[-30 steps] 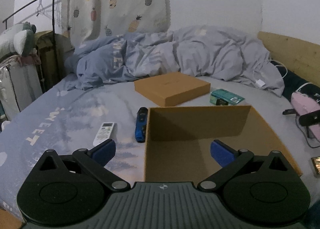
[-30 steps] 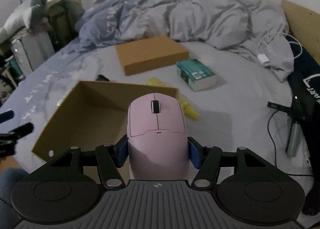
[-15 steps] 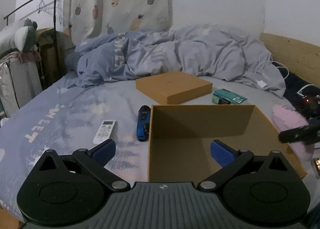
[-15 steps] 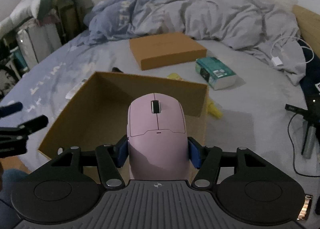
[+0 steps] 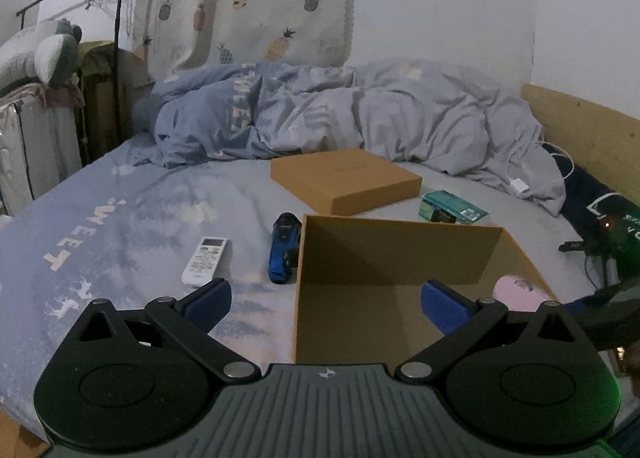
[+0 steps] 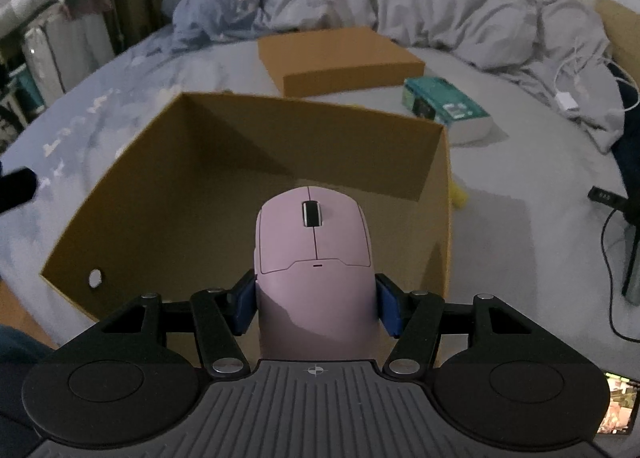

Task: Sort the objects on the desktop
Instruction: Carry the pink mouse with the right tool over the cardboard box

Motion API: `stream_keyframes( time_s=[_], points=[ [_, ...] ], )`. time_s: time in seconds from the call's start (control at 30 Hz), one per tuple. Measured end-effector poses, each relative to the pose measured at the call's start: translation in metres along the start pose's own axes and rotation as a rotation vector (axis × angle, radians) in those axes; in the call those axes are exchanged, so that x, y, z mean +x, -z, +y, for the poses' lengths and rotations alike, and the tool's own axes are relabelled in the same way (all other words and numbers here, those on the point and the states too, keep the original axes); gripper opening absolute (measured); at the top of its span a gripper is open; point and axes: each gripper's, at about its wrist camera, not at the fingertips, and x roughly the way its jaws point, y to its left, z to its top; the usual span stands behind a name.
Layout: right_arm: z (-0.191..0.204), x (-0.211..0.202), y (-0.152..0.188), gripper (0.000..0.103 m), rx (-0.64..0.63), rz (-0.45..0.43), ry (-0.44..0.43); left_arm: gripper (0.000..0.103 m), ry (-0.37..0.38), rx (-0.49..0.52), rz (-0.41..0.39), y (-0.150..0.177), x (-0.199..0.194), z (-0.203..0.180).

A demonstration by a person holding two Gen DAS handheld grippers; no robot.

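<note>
An open brown cardboard box (image 5: 400, 254) (image 6: 224, 146) lies on the bed. My right gripper (image 6: 316, 308) is shut on a pink computer mouse (image 6: 314, 246) and holds it over the box's near right corner; the mouse also shows in the left wrist view (image 5: 516, 288) at the box's right wall. My left gripper (image 5: 326, 300) is open and empty, just in front of the box's near left corner. A white remote (image 5: 205, 260) and a blue-black device (image 5: 283, 252) lie left of the box.
A flat brown box lid (image 5: 344, 180) (image 6: 340, 58) lies behind the box. A teal box (image 5: 454, 208) (image 6: 448, 106) is at its right. A yellow item (image 6: 458, 196) peeks out behind the box's right wall. A rumpled duvet (image 5: 340, 114) fills the back. Cables (image 6: 612, 258) lie at right.
My right gripper has carried the pink mouse left and forward, from beside the box to over its near right corner. The left gripper stays open, its view raised slightly.
</note>
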Motion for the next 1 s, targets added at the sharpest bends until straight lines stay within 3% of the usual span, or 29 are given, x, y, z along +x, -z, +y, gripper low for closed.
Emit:
stream_keyframes(
  time_s=[0.63, 1.0],
  points=[
    [0.006, 0.041, 0.000, 0.064, -0.042, 0.192, 0.012, 0.103, -0.003, 0.007, 0.019, 0.002, 0.004, -0.003],
    [0.022, 0.055, 0.001, 0.063, -0.083, 0.257, 0.010, 0.103, -0.003, 0.002, 0.026, 0.002, 0.005, -0.003]
  ],
)
